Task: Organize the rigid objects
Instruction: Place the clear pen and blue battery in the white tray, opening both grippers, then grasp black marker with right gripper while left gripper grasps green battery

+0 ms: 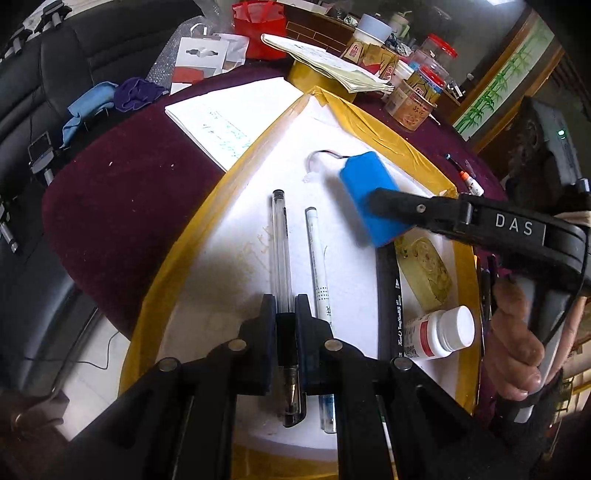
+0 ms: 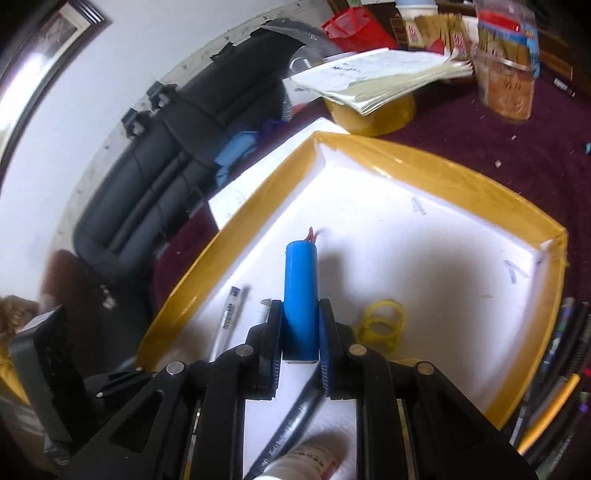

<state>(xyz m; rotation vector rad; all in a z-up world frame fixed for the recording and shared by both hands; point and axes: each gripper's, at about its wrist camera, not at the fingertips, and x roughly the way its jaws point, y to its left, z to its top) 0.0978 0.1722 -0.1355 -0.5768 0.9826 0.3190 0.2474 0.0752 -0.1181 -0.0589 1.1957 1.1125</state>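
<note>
Both wrist views look steeply down, close, sharing the yellow-rimmed tray (image 1: 177, 266).

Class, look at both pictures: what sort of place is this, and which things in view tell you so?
Probably a lived-in room at home, not a lab: a black sofa, a maroon-covered table cluttered with food jars and a stack of papers, and a framed picture on the wall.

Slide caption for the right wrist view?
Right gripper holds blue battery pack over the yellow-rimmed tray.
</note>
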